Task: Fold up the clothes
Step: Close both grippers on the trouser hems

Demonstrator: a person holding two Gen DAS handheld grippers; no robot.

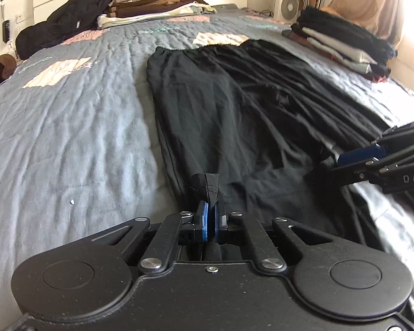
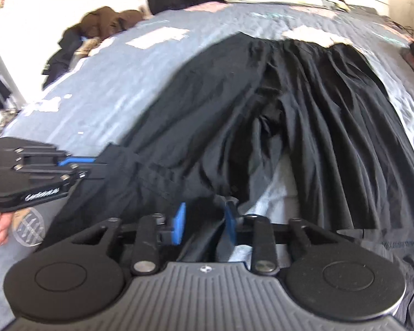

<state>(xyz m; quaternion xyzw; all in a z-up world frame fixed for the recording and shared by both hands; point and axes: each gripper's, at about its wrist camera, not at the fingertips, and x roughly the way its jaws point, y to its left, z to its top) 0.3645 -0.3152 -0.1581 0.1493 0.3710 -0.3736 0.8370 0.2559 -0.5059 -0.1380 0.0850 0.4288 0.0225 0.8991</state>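
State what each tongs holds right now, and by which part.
Left tongs are shut on a stitched hem corner of the black fabric garment. Right tongs are open with cloth between the pads; nothing clamped.

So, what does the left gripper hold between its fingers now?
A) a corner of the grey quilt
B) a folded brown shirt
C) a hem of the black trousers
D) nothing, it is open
C: in the left wrist view the left gripper has its blue pads shut on a stitched hem of the black trousers, which lie spread on the quilt.
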